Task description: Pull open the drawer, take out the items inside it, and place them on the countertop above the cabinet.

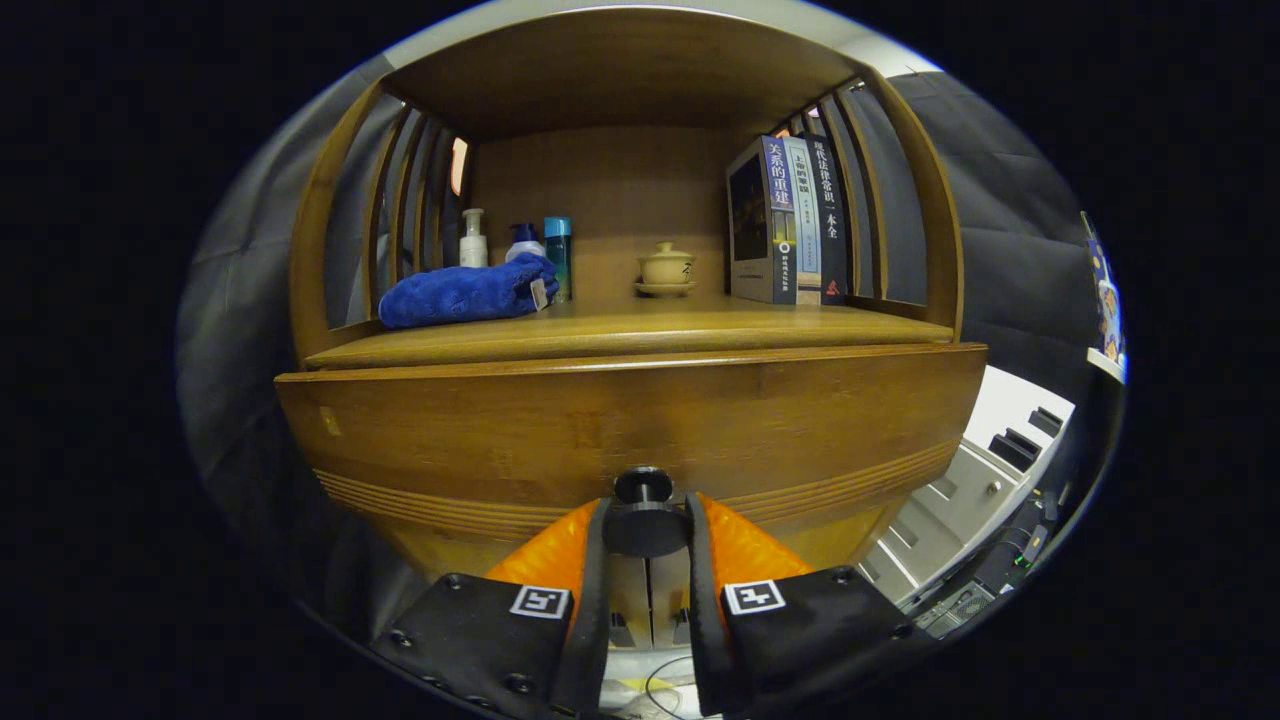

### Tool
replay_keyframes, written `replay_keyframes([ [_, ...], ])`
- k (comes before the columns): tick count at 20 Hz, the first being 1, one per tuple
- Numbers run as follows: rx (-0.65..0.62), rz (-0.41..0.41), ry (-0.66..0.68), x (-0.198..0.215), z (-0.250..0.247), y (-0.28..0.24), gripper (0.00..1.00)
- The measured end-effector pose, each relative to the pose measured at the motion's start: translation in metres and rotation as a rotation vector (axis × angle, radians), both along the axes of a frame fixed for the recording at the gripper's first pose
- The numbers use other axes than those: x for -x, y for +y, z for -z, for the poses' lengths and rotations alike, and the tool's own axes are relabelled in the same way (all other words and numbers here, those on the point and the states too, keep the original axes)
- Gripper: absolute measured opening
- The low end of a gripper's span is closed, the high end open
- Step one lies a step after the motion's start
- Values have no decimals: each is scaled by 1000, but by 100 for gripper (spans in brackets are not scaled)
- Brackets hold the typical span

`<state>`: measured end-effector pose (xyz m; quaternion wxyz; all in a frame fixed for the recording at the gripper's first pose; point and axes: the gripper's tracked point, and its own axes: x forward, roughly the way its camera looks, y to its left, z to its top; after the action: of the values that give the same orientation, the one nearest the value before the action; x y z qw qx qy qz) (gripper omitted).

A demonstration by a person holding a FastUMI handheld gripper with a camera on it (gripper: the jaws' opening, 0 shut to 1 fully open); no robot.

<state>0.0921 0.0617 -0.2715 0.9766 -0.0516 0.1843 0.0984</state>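
**Inspector:** Knob [644, 518] engagement is the item under review. On the left, the countertop [620, 335] carries a rolled blue towel [465, 292] with three bottles [515, 245] behind it. Any obstruction?

**Assistant:** None at centre. A lidded teacup on its saucer [666, 270] stands at the back, and upright books [790, 220] fill the right end. Bare wood lies in front of the cup.

**Inspector:** The drawer [630, 430]?

**Assistant:** Its front fills the space below the countertop. It appears to stand slightly forward of the countertop edge, though the lens curve makes that uncertain. The contents are hidden.

**Inspector:** The gripper [645, 535]?

**Assistant:** Its two orange fingers [735, 545] flank the dark round knob, the black pads appear to press it from left and right. I judge it clamped on the knob, low on the drawer front.

**Inspector:** Recommendation for the pull?

**Assistant:** Draw straight back along the drawer's run, level, without twisting; a round knob can slip from flat pads if the pull tilts. Keep the pace slow so the drawer does not jam or overrun. Open far enough to see and reach the items, then let go.

**Inspector:** Placement later?

**Assistant:** The bare central strip, clear of the teacup, seems safest.
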Motion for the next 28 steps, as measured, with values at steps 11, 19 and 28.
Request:
replay_keyframes([
  [11,-21,33,27,56,-6,-15,43],
  [19,10,33,23,85,-4,-23,43],
  [28,7,48,22,113,-3,-28,43],
])
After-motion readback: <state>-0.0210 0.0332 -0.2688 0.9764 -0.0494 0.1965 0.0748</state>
